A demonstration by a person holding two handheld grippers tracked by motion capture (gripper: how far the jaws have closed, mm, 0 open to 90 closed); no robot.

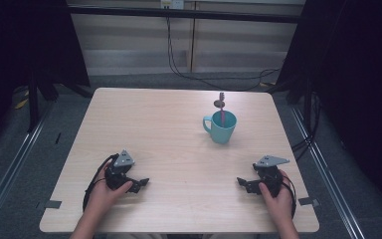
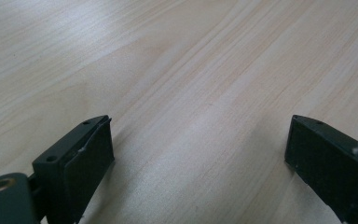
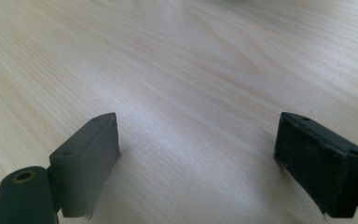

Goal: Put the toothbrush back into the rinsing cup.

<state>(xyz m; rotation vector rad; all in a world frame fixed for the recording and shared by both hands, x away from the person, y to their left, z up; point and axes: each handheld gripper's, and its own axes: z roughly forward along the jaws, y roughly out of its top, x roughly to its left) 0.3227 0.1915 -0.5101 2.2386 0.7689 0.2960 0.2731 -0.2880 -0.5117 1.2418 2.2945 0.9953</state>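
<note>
A teal mug [image 1: 222, 127] stands upright on the right half of the wooden table [image 1: 154, 129], handle to the left, with a pink-handled spoon [image 1: 221, 108] leaning out of it. My left gripper [image 1: 138, 184] rests on the table near the front left, held by a hand, its jaws pointing right. My right gripper [image 1: 244, 184] rests near the front right, jaws pointing left. In the left gripper view my left gripper [image 2: 198, 154] is open with bare wood between the jaws. In the right gripper view my right gripper [image 3: 198, 154] is open, likewise holding nothing.
Black cables [image 1: 204, 74] trail across the floor behind the table. Dark curtains and stand legs [image 1: 32, 94] flank both sides. Tape tabs [image 1: 53, 204] mark the front corners of the table.
</note>
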